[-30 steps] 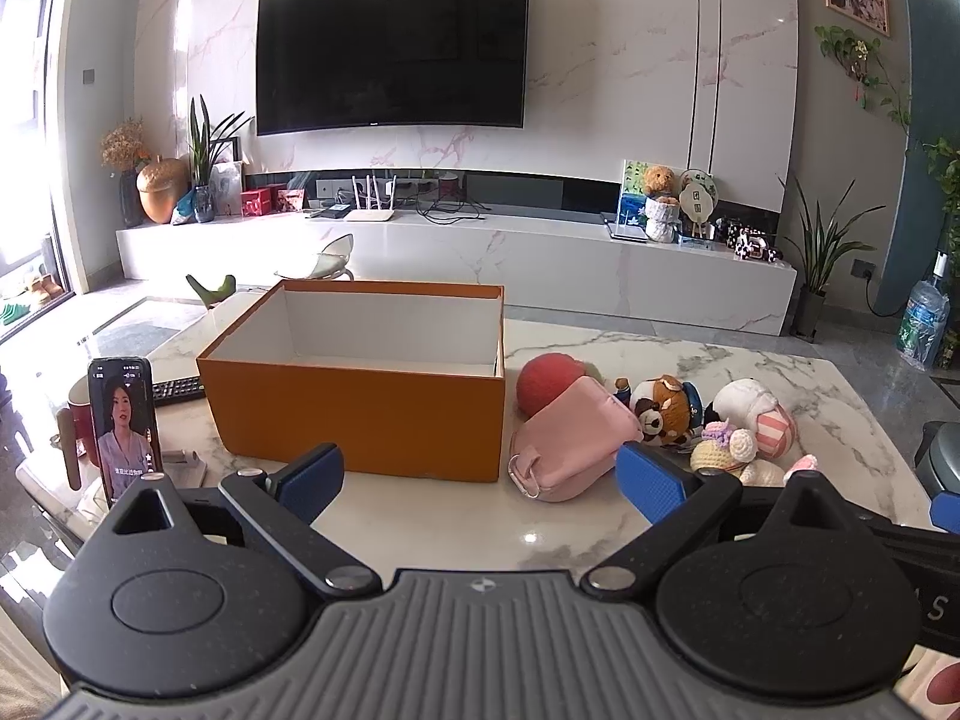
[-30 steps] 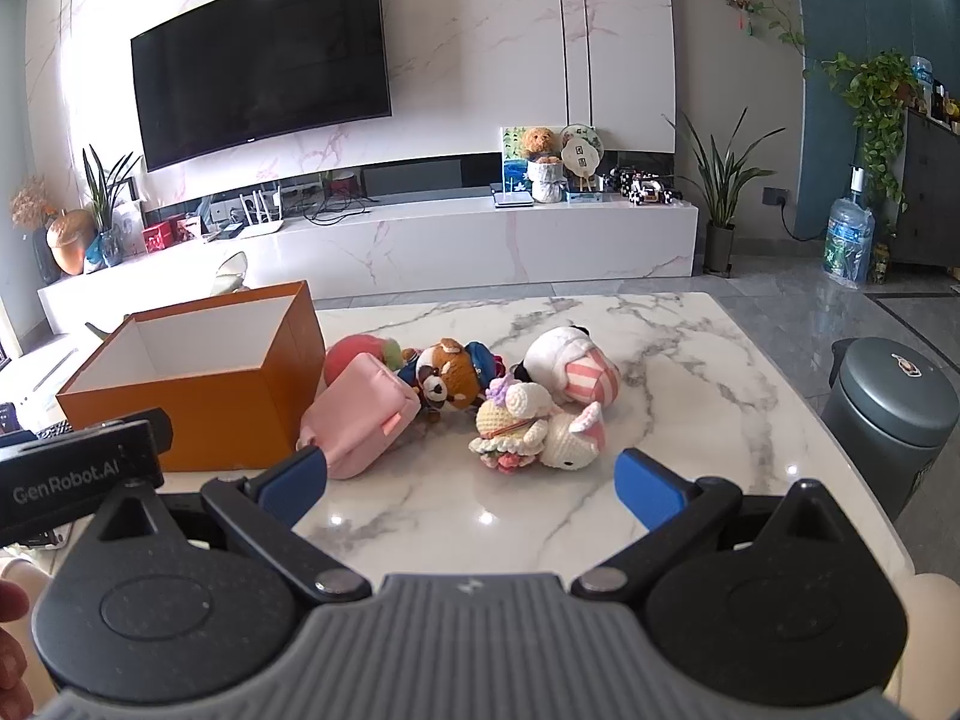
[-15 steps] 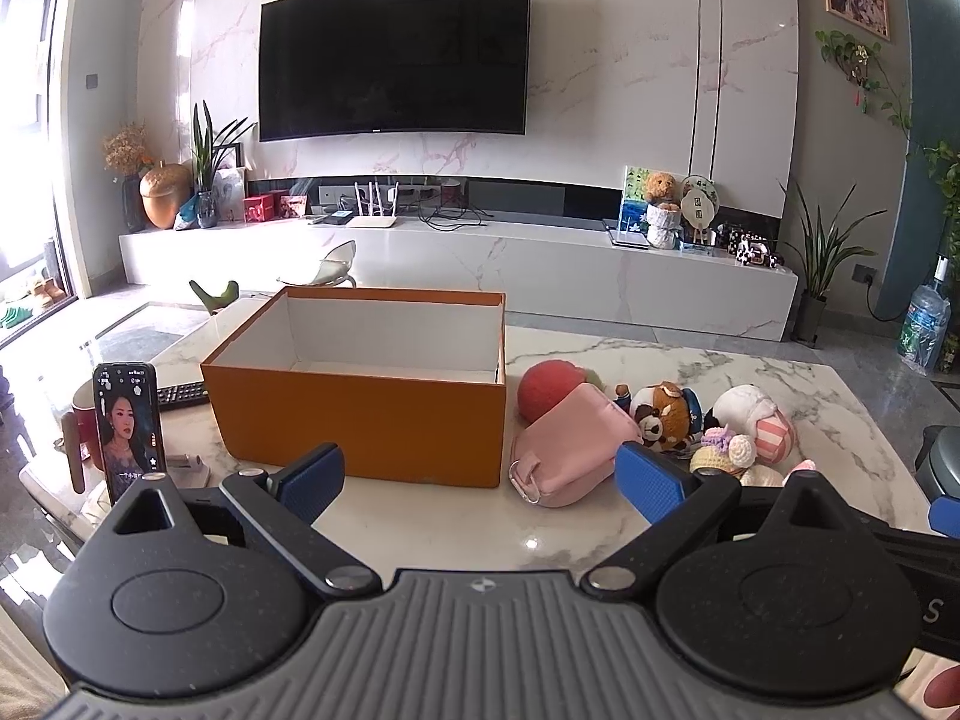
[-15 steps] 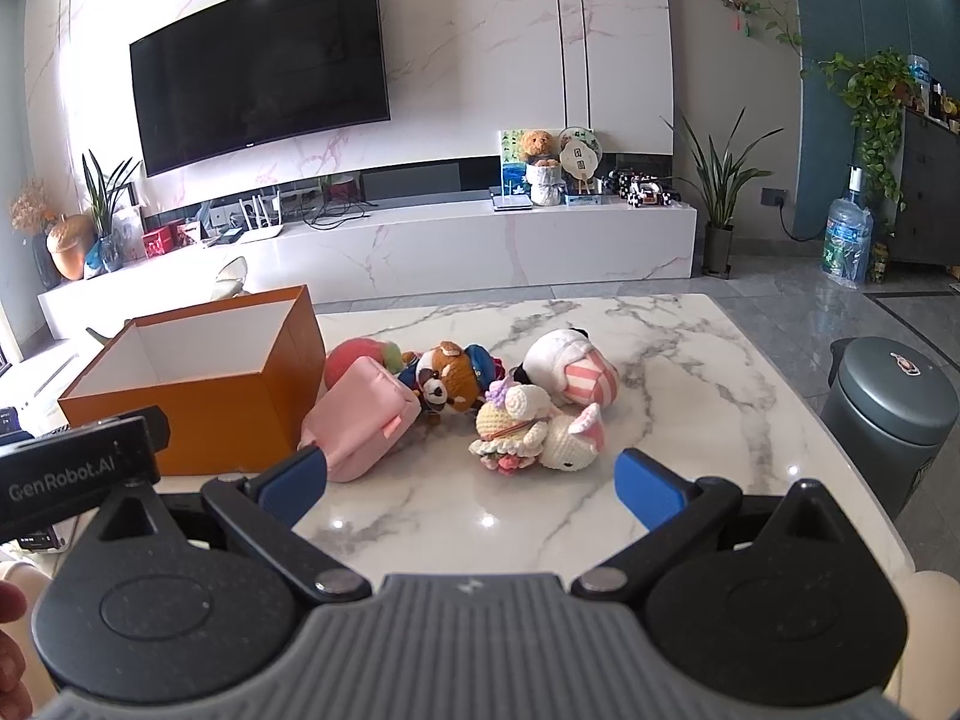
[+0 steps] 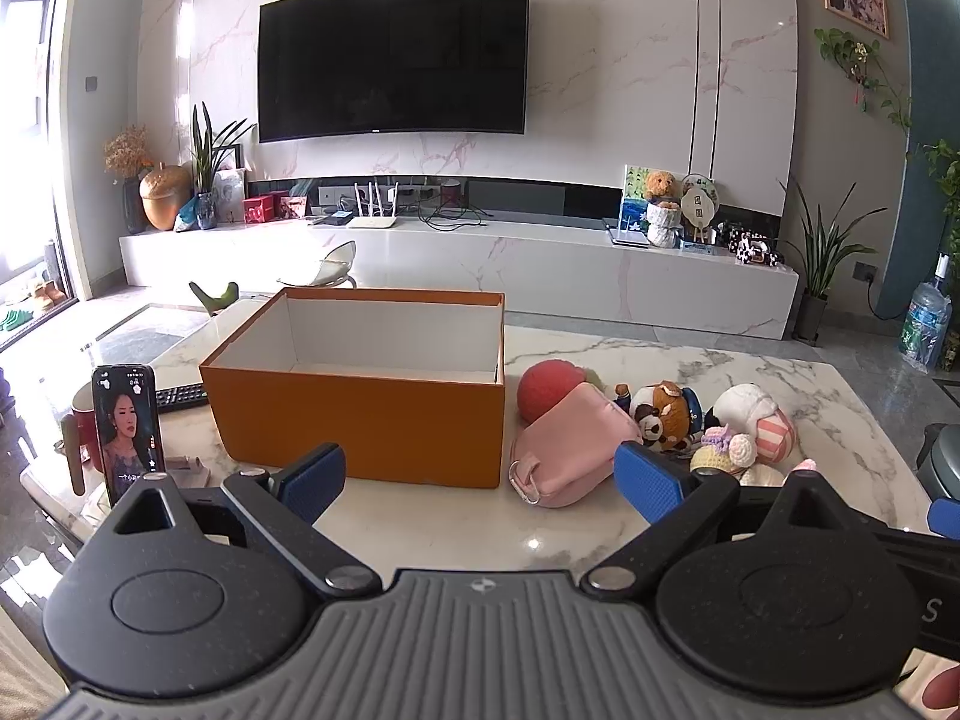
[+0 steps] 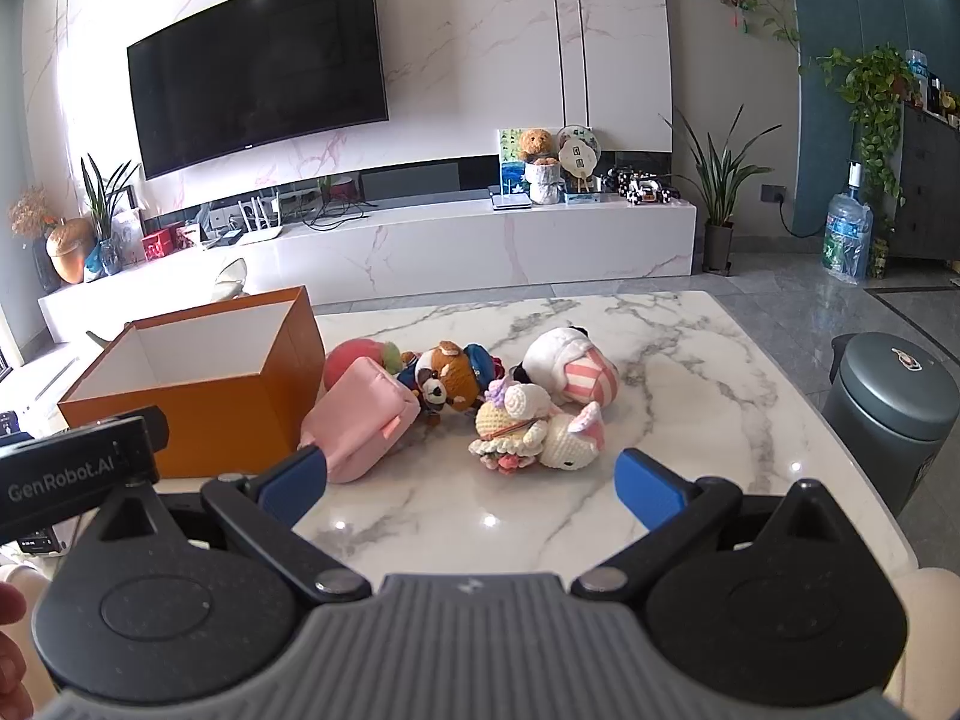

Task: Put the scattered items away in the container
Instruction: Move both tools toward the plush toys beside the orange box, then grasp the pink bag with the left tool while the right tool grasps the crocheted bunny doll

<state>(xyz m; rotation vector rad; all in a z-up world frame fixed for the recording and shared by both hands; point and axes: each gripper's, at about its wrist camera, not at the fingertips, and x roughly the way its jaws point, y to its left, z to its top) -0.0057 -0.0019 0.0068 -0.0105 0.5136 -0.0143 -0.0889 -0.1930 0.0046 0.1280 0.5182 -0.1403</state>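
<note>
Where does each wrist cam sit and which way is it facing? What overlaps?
Left wrist: behind the open left gripper, facing the open orange cardboard box; fingertip at bottom right.
Right wrist: behind the open right gripper, facing the crocheted cream doll on the white marble table; hand at left edge.
Shared: box, pink fabric pouch, toys, wall TV.

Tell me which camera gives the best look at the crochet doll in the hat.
The right wrist view: the crochet doll lies unobstructed ahead of the open right gripper, beside the white bunny. In the left wrist view it is partly hidden behind a blue finger pad.
</note>
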